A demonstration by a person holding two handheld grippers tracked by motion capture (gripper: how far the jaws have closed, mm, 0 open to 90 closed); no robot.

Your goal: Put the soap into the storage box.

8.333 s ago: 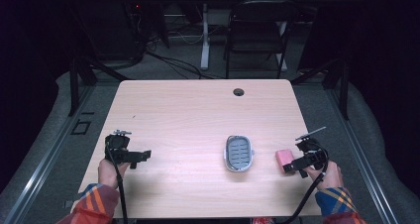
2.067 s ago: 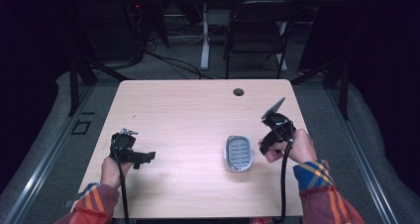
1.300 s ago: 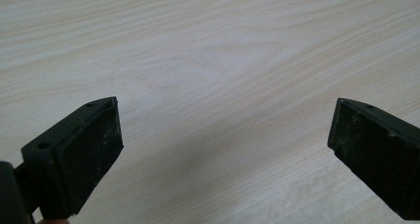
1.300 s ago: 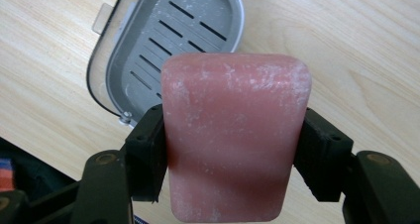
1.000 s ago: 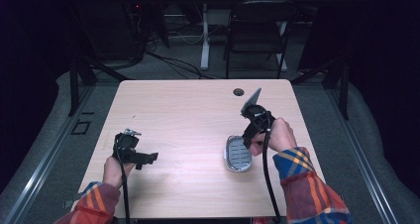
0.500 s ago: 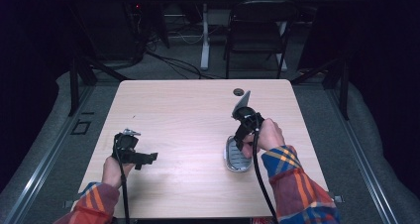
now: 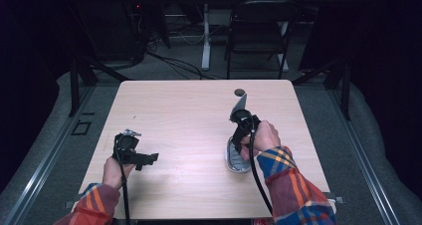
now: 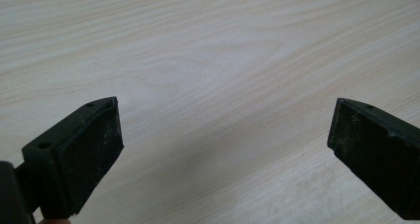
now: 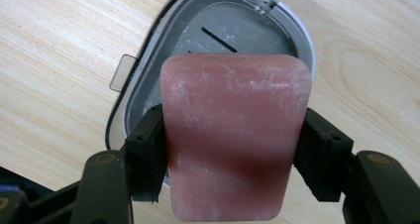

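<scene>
A pink bar of soap [image 9: 235,135] is clamped between the two black jaws of my right gripper [image 9: 233,152]. Directly beneath it lies a grey oval soap dish [image 9: 148,70] with slots in its floor. In the high view the right gripper [image 7: 239,138] hovers over the near-right part of the table, right above the soap dish [image 7: 234,160], and the hand hides most of the dish. My left gripper [image 7: 142,158] rests at the near-left of the table. Its jaws stand wide apart over bare wood, as the left gripper [image 8: 223,140] view shows.
The light wooden table [image 7: 189,115] has a small dark round hole [image 7: 240,92] near its far edge. A black chair [image 7: 256,33] and cables stand on the floor beyond the table.
My right gripper has carried the pink soap from the table's near-right edge leftward to above the soap dish. The left gripper has hardly moved.
</scene>
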